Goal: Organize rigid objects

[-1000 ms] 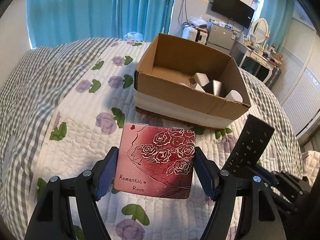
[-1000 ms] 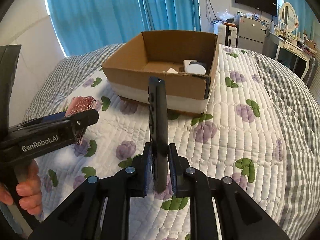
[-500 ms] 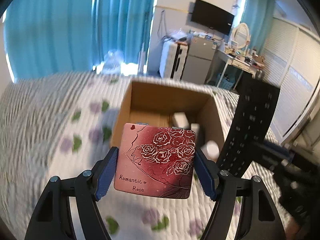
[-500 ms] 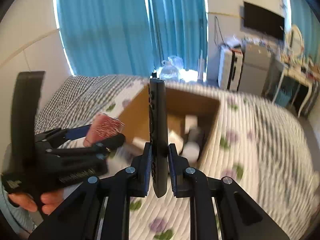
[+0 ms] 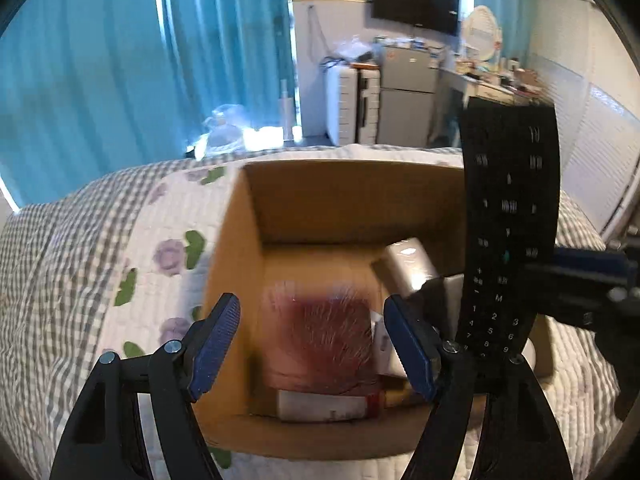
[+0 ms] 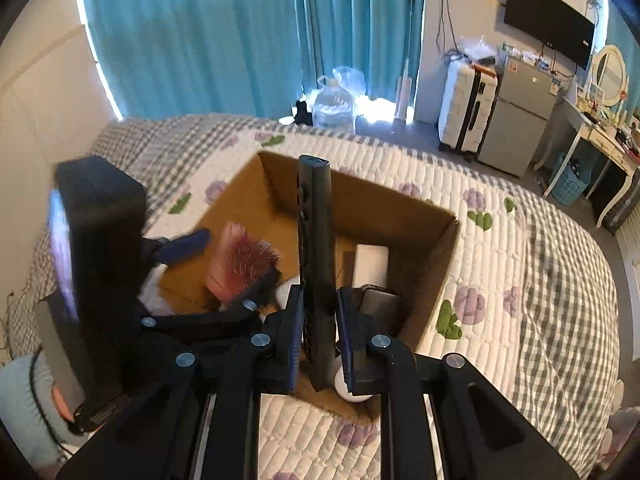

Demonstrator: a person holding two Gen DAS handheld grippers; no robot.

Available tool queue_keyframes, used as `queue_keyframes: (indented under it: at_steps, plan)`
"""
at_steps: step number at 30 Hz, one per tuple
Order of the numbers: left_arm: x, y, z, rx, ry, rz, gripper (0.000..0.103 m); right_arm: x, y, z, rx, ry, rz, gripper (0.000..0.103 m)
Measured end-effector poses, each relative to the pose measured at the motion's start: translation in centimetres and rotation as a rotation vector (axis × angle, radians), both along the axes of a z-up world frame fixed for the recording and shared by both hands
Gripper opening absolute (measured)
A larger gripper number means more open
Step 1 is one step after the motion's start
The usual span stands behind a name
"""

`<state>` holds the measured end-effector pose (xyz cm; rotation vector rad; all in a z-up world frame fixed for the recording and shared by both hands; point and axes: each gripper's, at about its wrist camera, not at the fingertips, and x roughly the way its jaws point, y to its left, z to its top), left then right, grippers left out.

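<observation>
Left gripper (image 5: 312, 344): we have the jaws spread, nothing clamped. The red rose-print square box (image 5: 320, 336) sits below and between the fingers, motion-blurred, inside the brown cardboard box (image 5: 236, 240); we can't tell if it's landed. Right gripper (image 6: 320, 332): we're clamped on the black slim remote control (image 6: 316, 248), upright, above the carton's near edge. White blocks (image 6: 372, 260) lie just ahead-right of it.
</observation>
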<state>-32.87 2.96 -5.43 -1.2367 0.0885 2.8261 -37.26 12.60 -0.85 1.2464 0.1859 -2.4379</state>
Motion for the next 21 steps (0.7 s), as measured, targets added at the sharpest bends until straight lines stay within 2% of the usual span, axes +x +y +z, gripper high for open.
queue_keyframes:
  at_steps: [5,9,10,11,12,13,18,21]
  plan:
    - [0.2,-2.3,0.8,0.100,-0.008,0.000,0.077,-1.8,-0.3,-2.3,0.031,-0.032,-0.019,0.016]
    - [1.8,-3.3,1.9,0.104,0.026,-0.003,0.077,-2.9,-0.6,-2.7,0.038,0.008,-0.055,0.016]
    - [2.4,-3.8,2.4,0.118,0.039,-0.004,0.077,-3.1,-0.5,-2.4,0.020,0.014,-0.080,0.023]
    - [2.9,-4.3,2.8,0.129,0.045,-0.006,0.077,-3.1,-0.3,-2.0,0.001,0.015,-0.099,0.045]
    - [3.2,-4.6,3.1,0.139,0.048,-0.008,0.077,-2.9,0.0,-1.5,-0.015,0.023,-0.123,0.055]
    - [3.7,-5.0,3.5,0.143,0.052,-0.008,0.077,-2.4,0.3,-0.6,-0.029,0.050,-0.149,0.060]
    - [7.4,-6.0,5.7,0.081,0.139,-0.029,0.078,1.9,1.0,3.4,-0.030,0.185,-0.175,0.060]
    - [9.5,-5.9,6.7,0.056,0.192,-0.043,0.078,5.8,2.0,5.0,-0.042,0.259,-0.202,0.067]
